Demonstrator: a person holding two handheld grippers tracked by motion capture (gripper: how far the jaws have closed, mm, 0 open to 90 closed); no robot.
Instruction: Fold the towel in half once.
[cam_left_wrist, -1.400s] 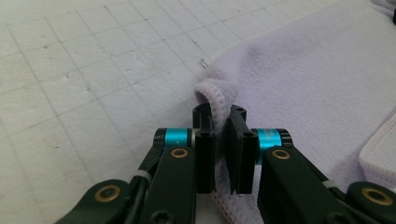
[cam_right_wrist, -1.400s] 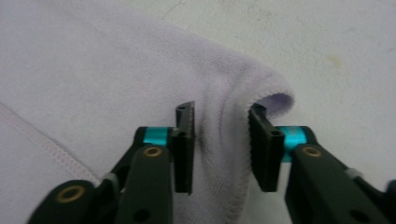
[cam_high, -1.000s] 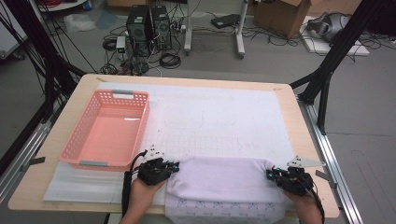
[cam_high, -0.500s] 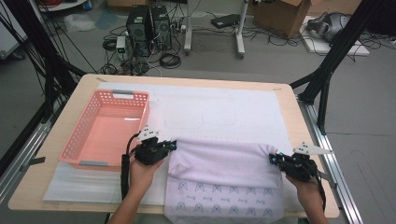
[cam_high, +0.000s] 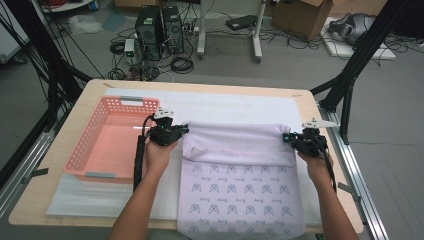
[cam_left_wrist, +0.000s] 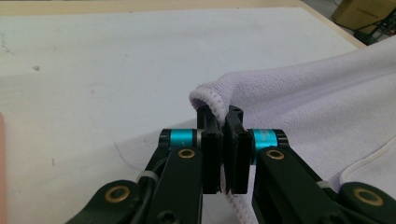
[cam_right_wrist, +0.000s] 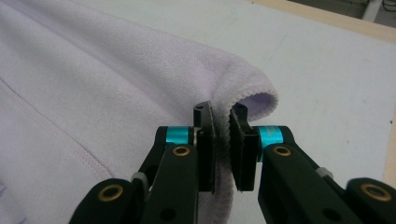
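High view is showing the lilac towel stretching between the two hands, its folded edge running straight across from the left gripper to the right gripper. Each gripper is clamping one corner of that edge; the printed length is trailing back from both toward the person, over the table's near edge. Both hands are sitting equally near.

high view looks down; gripper views close on towel.
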